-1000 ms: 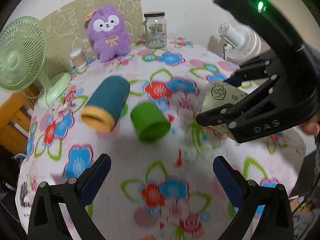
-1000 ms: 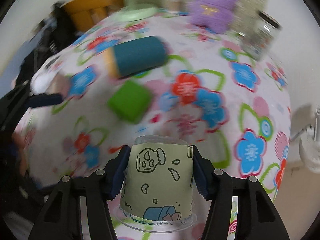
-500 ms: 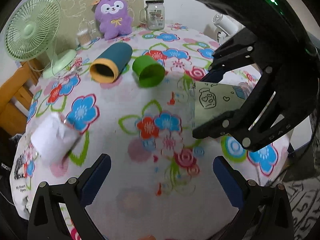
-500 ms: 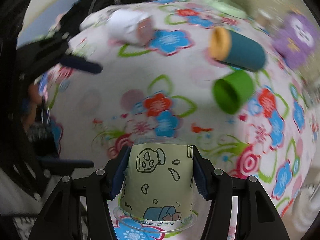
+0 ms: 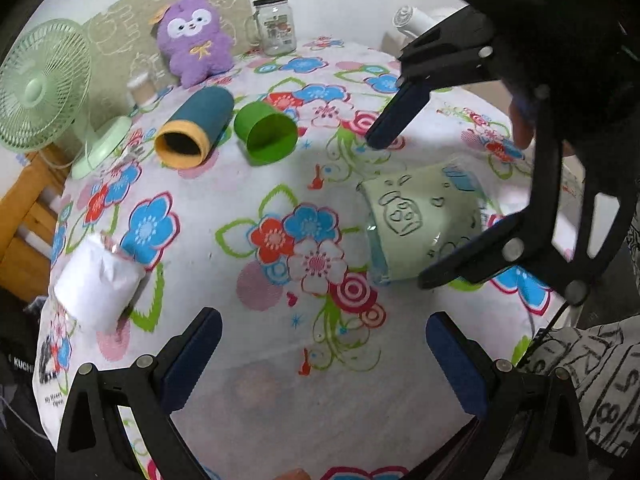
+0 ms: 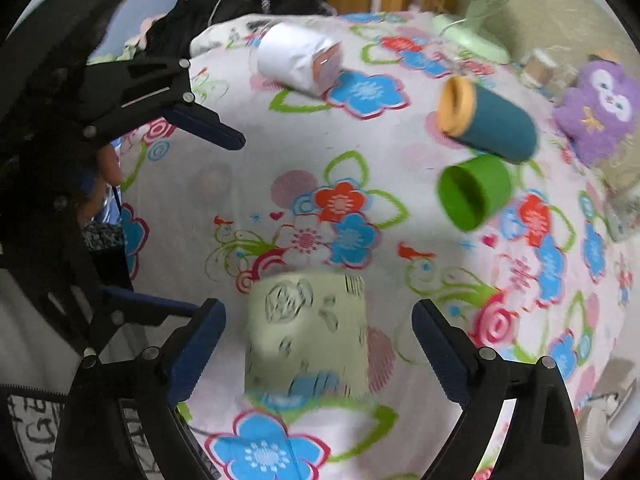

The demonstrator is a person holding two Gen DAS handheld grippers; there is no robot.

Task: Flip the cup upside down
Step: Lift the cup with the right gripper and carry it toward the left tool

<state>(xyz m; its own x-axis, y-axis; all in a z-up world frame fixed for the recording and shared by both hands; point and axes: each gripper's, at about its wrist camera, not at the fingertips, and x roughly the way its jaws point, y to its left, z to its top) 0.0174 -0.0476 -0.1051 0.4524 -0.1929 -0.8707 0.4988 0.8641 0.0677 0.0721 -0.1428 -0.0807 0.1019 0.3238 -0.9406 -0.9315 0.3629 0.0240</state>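
The pale green printed cup (image 6: 308, 328) with a clear rim sits between my right gripper's (image 6: 316, 344) open jaws, neither pad touching it; it looks blurred there. In the left wrist view the cup (image 5: 424, 228) is tilted over the flowered tablecloth (image 5: 280, 184), with the right gripper (image 5: 404, 212) spread wide around it. My left gripper (image 5: 324, 356) is open and empty, low at the table's near edge. A green cup (image 5: 266, 134), a teal cup with a yellow rim (image 5: 194, 128) and a white cup (image 5: 98, 280) lie on their sides.
A purple plush (image 5: 194, 38), a glass jar (image 5: 276, 26), a small paper cup (image 5: 140, 88) and a green fan (image 5: 44, 88) stand at the back. A white fan (image 5: 416, 24) is beyond the table's right edge. The left gripper (image 6: 200, 216) also shows in the right wrist view.
My right gripper has opened and let go of the printed cup, which now tilts free between the jaws. The left gripper has drawn back a little more.
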